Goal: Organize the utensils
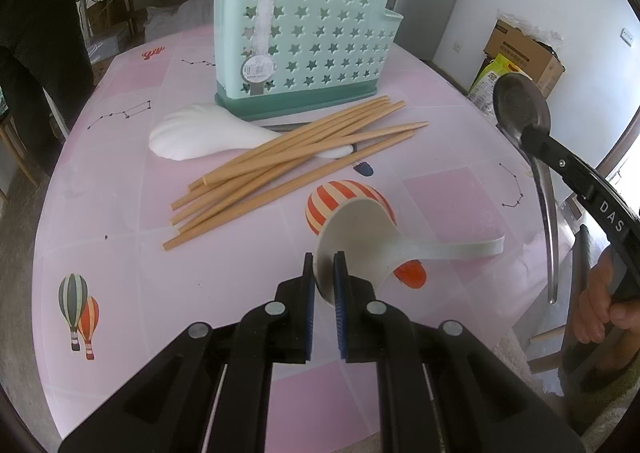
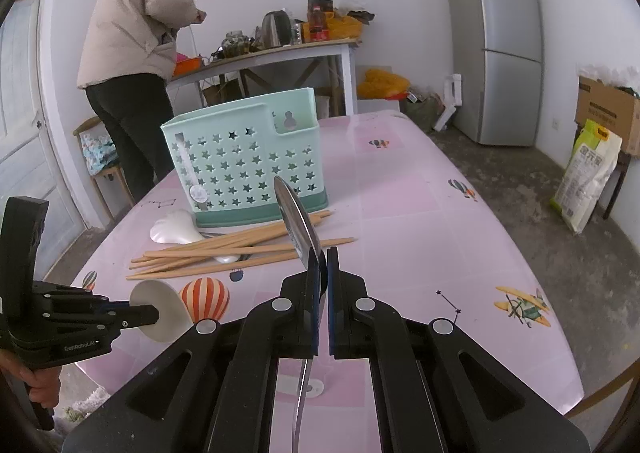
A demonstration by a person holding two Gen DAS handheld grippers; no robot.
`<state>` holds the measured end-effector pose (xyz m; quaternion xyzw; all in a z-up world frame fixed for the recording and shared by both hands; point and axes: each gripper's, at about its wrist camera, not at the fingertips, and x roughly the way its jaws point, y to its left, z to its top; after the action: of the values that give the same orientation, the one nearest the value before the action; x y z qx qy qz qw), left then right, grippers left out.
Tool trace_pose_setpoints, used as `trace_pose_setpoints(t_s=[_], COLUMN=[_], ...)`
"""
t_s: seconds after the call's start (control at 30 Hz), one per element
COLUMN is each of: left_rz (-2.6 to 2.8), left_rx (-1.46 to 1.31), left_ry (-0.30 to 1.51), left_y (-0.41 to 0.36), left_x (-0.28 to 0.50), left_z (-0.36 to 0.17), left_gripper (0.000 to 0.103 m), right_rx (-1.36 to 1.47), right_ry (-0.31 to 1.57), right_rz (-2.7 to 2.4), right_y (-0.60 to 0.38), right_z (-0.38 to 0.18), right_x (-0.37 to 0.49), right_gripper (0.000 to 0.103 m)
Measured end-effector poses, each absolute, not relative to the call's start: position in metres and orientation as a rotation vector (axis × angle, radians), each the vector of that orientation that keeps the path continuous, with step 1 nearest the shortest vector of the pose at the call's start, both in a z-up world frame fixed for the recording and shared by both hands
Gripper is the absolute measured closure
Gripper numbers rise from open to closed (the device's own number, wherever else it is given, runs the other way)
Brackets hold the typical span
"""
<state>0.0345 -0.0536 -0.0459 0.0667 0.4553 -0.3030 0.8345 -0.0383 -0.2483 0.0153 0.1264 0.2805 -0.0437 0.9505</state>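
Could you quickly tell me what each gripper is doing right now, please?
Left gripper: shut on the cream spoon.
Right gripper: shut on the metal spoon.

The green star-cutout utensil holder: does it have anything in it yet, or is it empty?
Apparently empty. The utensil holder stands upright; nothing sticks out above its rim or shows through the cutouts. Chopsticks and white scoop lie on the table.
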Motion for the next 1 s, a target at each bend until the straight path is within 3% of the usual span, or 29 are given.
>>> trace_pose_setpoints(t_s=[1.0], left_rz=[-0.631], left_rx=[0.136], left_ry=[0.96], left_y=[-0.0507], left_x=[0.0344], left_z=[-0.0459], left_gripper=[0.095], right_rx=[0.262], right_ry=[0.56], right_rz=[-0.098], right_y=[-0.2512], right_z=[0.0203], right_x=[-0.04], right_gripper=[0.101])
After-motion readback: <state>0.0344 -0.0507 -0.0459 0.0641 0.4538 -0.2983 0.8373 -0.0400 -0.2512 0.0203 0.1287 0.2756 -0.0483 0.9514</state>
